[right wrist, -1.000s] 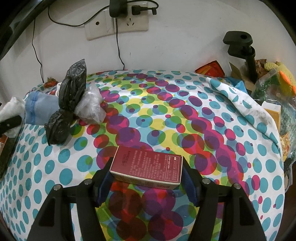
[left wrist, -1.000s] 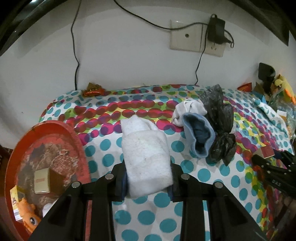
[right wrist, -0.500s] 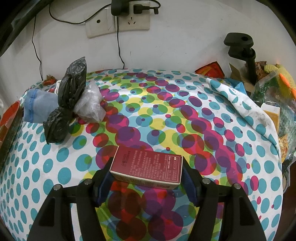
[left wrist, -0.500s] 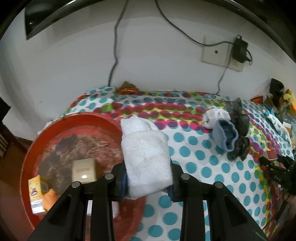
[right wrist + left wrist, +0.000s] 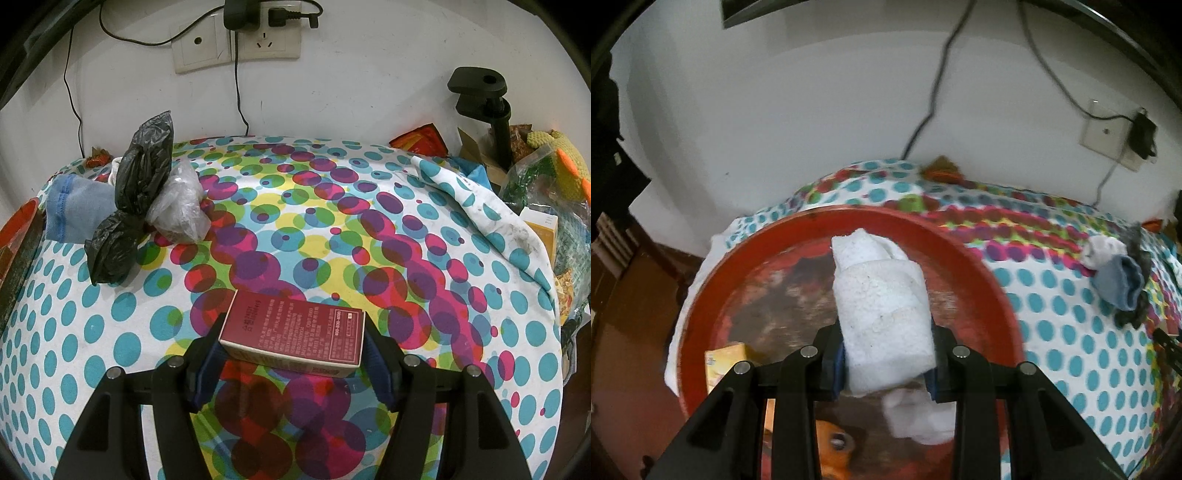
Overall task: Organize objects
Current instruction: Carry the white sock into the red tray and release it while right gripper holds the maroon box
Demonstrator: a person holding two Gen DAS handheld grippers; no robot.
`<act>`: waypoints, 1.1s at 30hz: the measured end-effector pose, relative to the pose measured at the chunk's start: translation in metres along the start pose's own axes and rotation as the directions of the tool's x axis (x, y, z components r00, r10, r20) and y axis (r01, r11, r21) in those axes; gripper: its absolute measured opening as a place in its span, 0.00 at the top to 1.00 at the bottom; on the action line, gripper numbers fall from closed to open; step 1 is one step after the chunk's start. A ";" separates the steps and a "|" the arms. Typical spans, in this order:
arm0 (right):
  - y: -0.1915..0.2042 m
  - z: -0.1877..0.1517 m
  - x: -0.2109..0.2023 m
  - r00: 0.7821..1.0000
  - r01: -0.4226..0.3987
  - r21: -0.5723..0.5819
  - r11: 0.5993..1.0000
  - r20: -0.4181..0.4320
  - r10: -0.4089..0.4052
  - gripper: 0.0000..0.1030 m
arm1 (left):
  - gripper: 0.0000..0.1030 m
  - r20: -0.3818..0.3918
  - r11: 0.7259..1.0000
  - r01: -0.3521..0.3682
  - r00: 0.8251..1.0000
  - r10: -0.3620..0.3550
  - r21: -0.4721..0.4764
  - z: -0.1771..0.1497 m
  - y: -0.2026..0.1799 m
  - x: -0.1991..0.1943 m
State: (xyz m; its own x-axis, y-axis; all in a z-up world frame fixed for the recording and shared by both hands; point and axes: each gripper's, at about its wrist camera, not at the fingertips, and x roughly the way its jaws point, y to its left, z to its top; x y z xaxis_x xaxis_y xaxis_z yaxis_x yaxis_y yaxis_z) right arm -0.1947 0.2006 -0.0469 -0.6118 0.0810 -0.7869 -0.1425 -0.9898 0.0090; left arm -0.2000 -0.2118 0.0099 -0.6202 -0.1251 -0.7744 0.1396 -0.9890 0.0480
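1. In the left wrist view, the left gripper sits at the bottom centre of the frame, its jaws clamped on a rolled white towel that points up toward the middle of the frame
2. The towel hangs over a round red tray filling the centre and lower left; whether it touches the tray floor cannot be told
3. A yellow box lies at the tray's lower left, an orange toy at the bottom edge, and a white cloth just below the gripped towel
4. In the right wrist view, the right gripper at the bottom centre has its jaws clamped on a dark red box held over the spotted tablecloth
5. A black bag, a clear bag and a blue cloth lie together at the left of that frame
6. To do this step well, I judge the towel should be lowered onto the bare tray floor toward the upper middle, away from the box and toy, and released only once it rests flat so the roll does not come undone
7. The red box seems best kept gripped until the towel is down
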 end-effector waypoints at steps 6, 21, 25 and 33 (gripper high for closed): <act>0.000 0.000 -0.001 1.000 0.001 0.000 1.000 0.000 -0.001 0.33 | 0.71 -0.025 0.998 -0.041 0.999 0.040 -0.043 0.005 0.033 0.017; 0.001 0.000 0.000 1.000 0.003 -0.001 1.000 -0.001 -0.003 0.33 | 0.70 -0.124 0.991 -0.091 0.989 0.079 -0.097 0.004 0.078 0.065; 0.000 -0.001 0.000 1.000 0.003 -0.001 1.000 -0.001 -0.003 0.33 | 0.69 -0.141 0.991 -0.099 0.986 0.086 -0.092 0.003 0.082 0.075; 0.001 -0.001 0.000 1.000 0.004 -0.002 1.000 -0.001 -0.004 0.33 | 0.66 -0.158 0.990 -0.090 0.985 0.072 -0.107 -0.004 0.090 0.081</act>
State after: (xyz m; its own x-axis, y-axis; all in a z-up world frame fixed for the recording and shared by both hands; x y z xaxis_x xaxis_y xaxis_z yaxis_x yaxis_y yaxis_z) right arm -0.1939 0.1999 -0.0479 -0.6104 0.0849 -0.7875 -0.1431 -0.9897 0.0043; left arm -0.2347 -0.3105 -0.0514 -0.4784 -0.1821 -0.8590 0.2761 -0.9599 0.0498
